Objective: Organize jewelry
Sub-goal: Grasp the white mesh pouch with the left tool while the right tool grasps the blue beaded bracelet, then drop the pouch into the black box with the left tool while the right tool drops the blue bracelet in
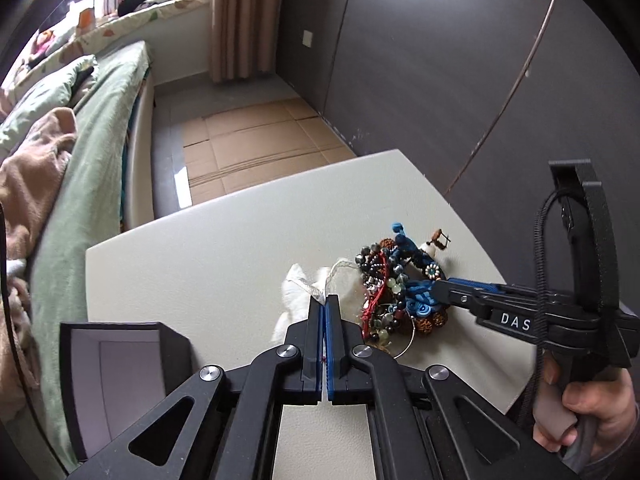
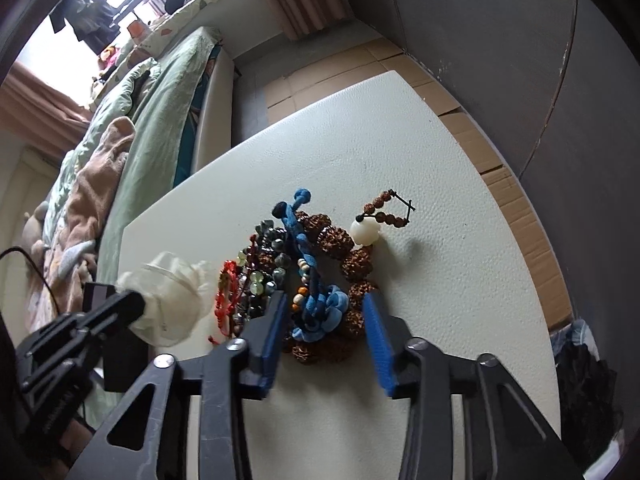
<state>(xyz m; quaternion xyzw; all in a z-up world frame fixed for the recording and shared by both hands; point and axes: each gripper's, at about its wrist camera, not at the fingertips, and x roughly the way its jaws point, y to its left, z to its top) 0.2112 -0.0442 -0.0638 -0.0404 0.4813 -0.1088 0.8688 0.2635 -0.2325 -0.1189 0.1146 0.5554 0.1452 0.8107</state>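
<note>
White table [image 1: 200,248] by bed [image 1: 100,128] | left hand-held gripper [image 1: 325,300] clamps pouch [image 1: 296,284] | right [image 2: 325,300] open round jewelry [image 2: 320,224]

left gripper [image 1: 325,300]: fingers closed on white pouch [image 1: 304,288] ribbon | right gripper [image 1: 436,294]: reaching into jewelry pile [image 1: 394,284] | counter [image 1: 208,248]: open box [image 1: 116,376] at left edge

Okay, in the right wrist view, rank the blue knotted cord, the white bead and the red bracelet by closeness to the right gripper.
1. Blue knotted cord, between the right gripper fingers.
2. Red bracelet, just left.
3. White bead, farther up the table.
</note>
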